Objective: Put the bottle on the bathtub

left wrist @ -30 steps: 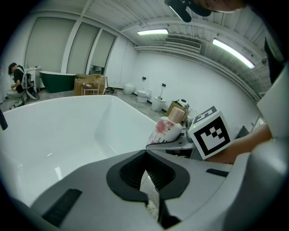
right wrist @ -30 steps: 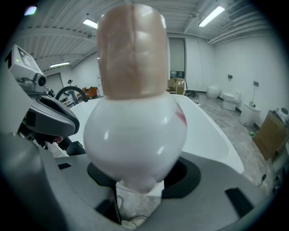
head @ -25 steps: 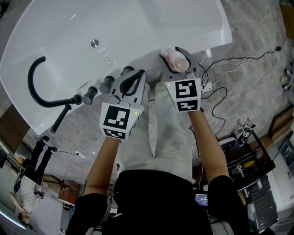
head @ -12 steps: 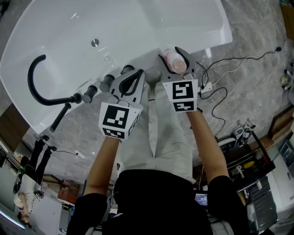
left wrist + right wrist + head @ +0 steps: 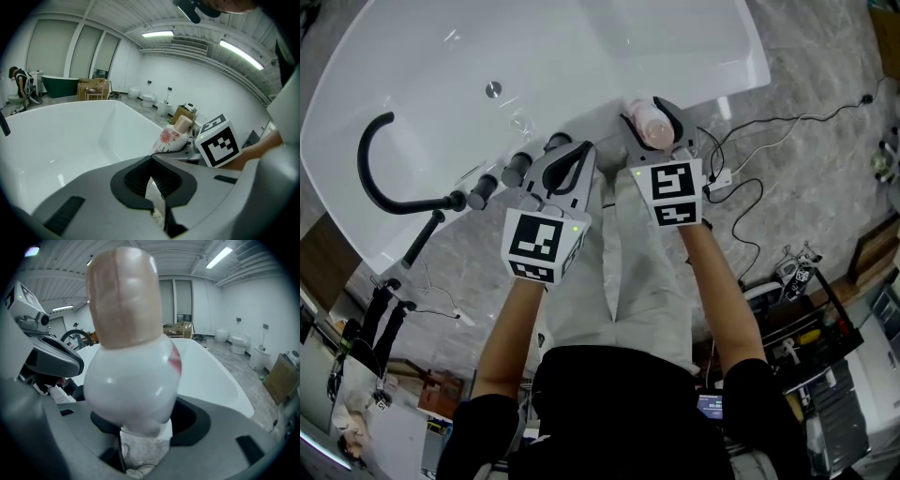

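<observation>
We're mid-carry: right tool (image 5: 646, 114) clamps the pink-capped bottle (image 5: 653, 133), upper centre of frame, at the bathtub (image 5: 724, 82) rim. Left tool (image 5: 569, 157) closed, empty. Next we set it down upright on the rim, then release.

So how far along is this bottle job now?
Done: the bottle is picked up, clamped in the right gripper. In hand: it hangs by the near rim of the bathtub. Left: set it down, open the jaws. The left gripper is shut, empty.
</observation>
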The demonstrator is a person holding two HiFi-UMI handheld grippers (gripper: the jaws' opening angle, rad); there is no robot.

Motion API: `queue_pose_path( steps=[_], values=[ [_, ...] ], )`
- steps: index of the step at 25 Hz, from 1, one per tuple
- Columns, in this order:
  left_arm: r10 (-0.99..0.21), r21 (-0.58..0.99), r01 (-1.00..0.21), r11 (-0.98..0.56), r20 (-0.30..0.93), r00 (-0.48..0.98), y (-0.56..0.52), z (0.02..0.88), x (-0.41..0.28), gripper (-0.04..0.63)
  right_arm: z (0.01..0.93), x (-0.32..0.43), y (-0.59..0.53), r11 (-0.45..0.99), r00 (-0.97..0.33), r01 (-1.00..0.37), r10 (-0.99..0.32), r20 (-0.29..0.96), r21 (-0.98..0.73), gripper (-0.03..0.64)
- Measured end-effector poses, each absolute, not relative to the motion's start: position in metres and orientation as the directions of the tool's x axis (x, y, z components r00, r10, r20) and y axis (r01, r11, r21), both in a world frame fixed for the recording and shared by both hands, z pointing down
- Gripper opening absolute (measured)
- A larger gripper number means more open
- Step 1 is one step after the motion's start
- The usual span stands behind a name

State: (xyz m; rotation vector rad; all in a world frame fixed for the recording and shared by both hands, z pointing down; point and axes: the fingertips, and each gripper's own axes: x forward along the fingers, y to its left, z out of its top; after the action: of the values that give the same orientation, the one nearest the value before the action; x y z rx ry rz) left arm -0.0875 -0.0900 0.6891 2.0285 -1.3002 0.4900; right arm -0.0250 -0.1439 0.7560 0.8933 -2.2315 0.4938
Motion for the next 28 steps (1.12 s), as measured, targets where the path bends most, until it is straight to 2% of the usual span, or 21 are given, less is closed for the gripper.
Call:
queue_pose_path(
  steps=[16,28],
  values=[
    [-0.663,0.311,-0.903,-0.295,0.615,0.428,-0.094,0.666,-0.083,0.012,0.727,-0.015,-0.133,0.694,-0.557,-0.71,-0.448,0.7,-0.121,0.249],
    [-0.71,0.256,-0.912,-0.32,0.573,0.41,-0.117,0.585,-0.084,0.012,0.646,0.012,-0.122,0.686,-0.579,-0.711,-0.449,0.681,-0.152,0.249]
  ],
)
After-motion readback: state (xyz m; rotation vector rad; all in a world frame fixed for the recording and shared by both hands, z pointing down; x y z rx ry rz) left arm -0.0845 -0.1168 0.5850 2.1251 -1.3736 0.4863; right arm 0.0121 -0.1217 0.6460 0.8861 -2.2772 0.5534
